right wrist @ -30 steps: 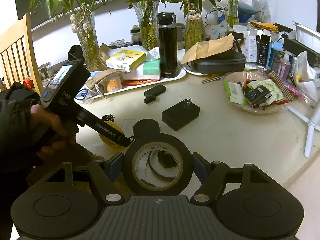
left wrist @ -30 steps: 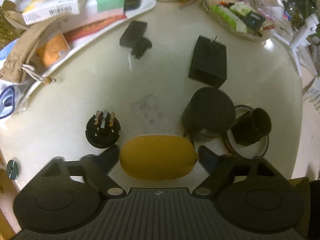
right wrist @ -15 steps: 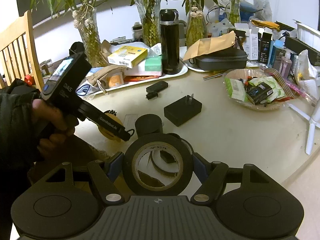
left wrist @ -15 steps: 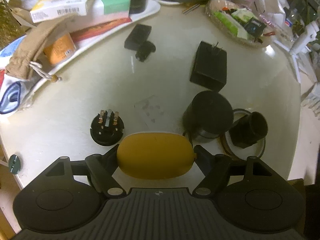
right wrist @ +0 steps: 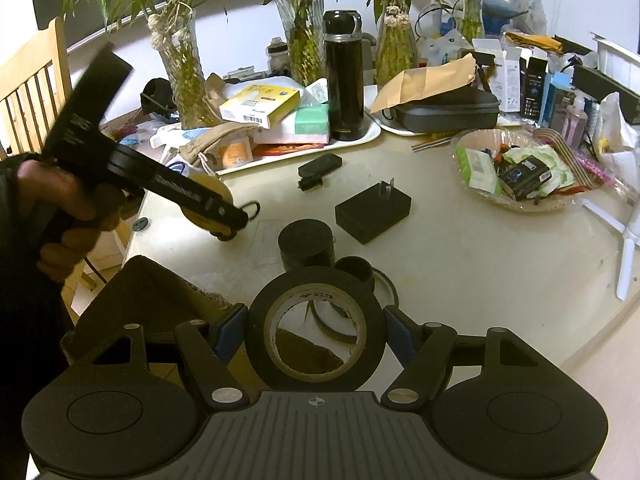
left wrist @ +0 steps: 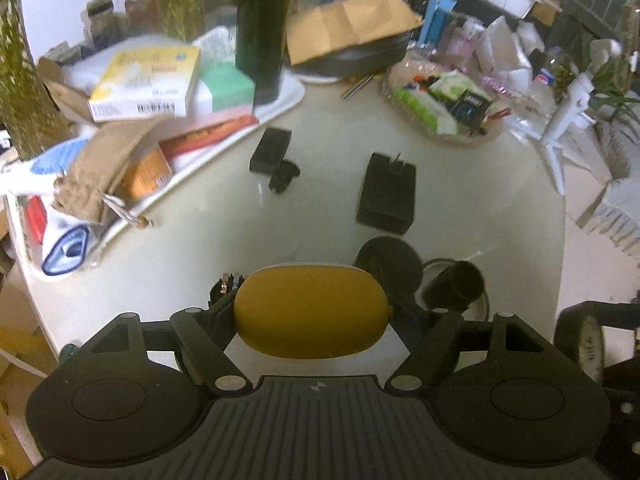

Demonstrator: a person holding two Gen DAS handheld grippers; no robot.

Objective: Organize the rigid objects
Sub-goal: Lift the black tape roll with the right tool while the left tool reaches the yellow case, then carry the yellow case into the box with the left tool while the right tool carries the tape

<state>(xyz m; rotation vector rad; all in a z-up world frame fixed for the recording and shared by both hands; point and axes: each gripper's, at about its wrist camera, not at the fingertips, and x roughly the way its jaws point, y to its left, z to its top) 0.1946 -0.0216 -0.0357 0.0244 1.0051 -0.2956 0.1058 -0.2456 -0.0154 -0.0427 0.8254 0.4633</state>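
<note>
Cluttered table [left wrist: 460,184] fills both views; left gripper [left wrist: 311,312] pinches a yellow case [left wrist: 310,314], right gripper [right wrist: 316,330] pinches a tape roll [right wrist: 316,334]. Smooth rounded case could slip free.

wall: white [right wrist: 248,40] | chair: wooden, slatted [right wrist: 32,92] | table: round, cream [right wrist: 460,248] | floor: pale [right wrist: 600,360]

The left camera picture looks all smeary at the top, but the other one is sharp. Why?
Left wrist view: the yellow box and black flask are streaked with motion blur, while the held yellow case stays crisp. Right wrist view: sharp throughout, tape roll included; only the fisheye bends the table's edge.
</note>
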